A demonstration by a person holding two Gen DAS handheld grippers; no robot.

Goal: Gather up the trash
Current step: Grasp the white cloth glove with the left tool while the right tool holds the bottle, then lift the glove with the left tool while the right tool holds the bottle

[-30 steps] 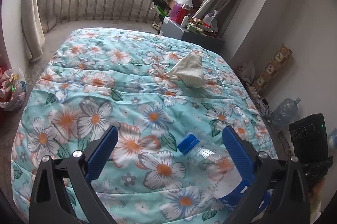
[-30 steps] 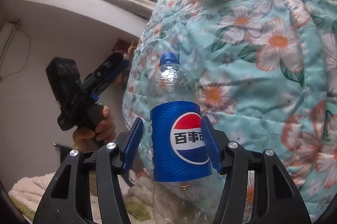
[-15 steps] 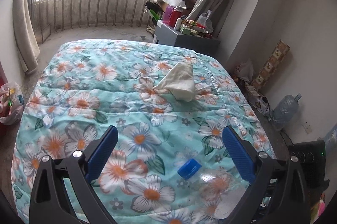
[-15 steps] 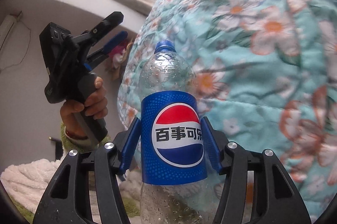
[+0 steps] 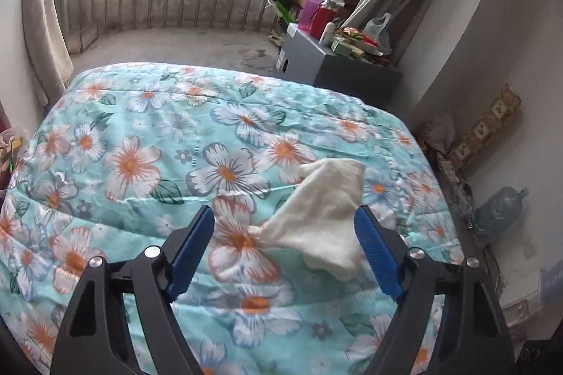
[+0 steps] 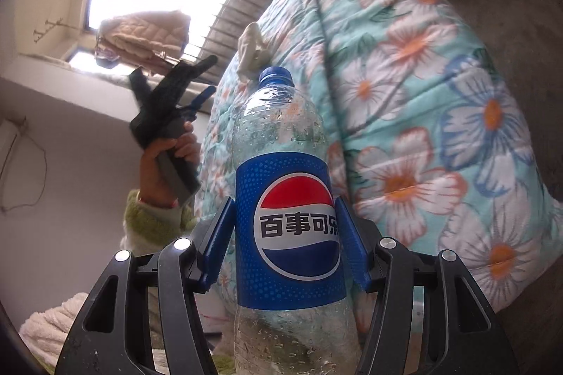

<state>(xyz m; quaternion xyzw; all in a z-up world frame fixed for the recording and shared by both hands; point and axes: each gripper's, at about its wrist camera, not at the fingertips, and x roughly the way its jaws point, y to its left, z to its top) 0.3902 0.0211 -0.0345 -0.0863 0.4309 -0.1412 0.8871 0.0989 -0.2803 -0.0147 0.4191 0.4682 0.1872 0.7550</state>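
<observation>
Left claw [image 5: 283, 250] has swung across the bed [image 5: 140, 163] from the bottle side to the crumpled tissue [image 5: 323, 220]; jaws closing, tissue between them, not pinched yet. Right claw [image 6: 283, 243] stays clamped on the empty cola bottle [image 6: 286, 199], off the bed's edge. Tissue likely next pickup.

The quilt [image 5: 140, 163] lies bare and open left of the tissue [image 5: 323, 220], so a gripper can pass there freely. The tissue sits between the closing jaws of the left gripper [image 5: 283, 244], not touched. On the right, a cluttered cabinet [image 5: 337, 68] and the wall [image 5: 492, 75] narrow the way.
</observation>
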